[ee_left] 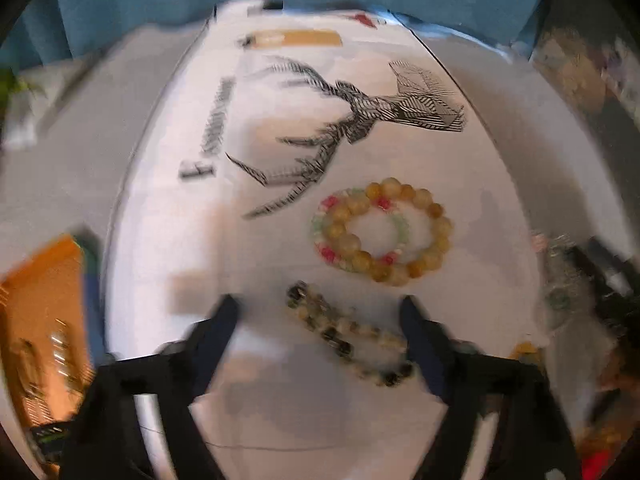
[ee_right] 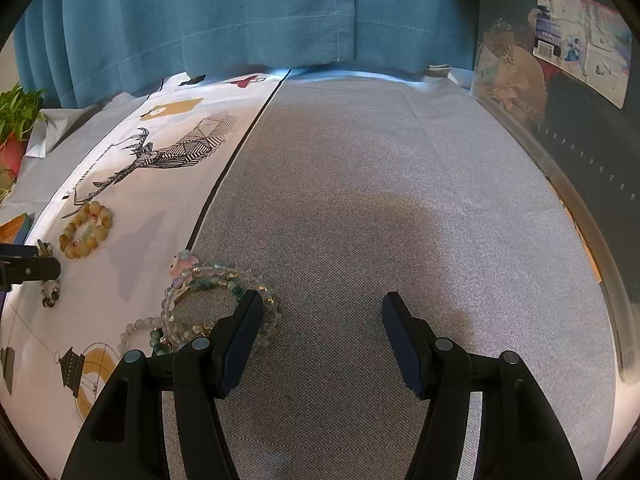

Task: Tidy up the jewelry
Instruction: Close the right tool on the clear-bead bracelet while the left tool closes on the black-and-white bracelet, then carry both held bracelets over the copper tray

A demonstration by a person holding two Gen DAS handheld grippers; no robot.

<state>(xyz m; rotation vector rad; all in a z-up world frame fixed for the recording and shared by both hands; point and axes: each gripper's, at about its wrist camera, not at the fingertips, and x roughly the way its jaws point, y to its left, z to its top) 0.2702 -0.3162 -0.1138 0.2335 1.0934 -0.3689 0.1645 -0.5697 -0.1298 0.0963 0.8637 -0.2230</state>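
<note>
A dark speckled bead bracelet (ee_left: 344, 336) lies stretched out on the white deer-print cloth (ee_left: 272, 248). It sits between the fingers of my left gripper (ee_left: 320, 316), whose jaws stand apart. Its near end is close against the right finger, while the left finger is clear of it. Just beyond lie a yellow bead bracelet (ee_left: 434, 210) and a pale green and pink one (ee_left: 320, 224), overlapping. My right gripper (ee_right: 322, 312) hangs open over the grey cloth (ee_right: 360, 200) with nothing between its fingers. A heap of clear and teal bracelets (ee_right: 224, 276) lies by its left finger.
A blue curtain (ee_right: 240, 12) hangs behind the table. A clear plastic bin (ee_right: 560, 92) stands at the right, and a potted plant (ee_right: 16, 116) at the far left. An orange box (ee_left: 44, 300) lies left of the white cloth.
</note>
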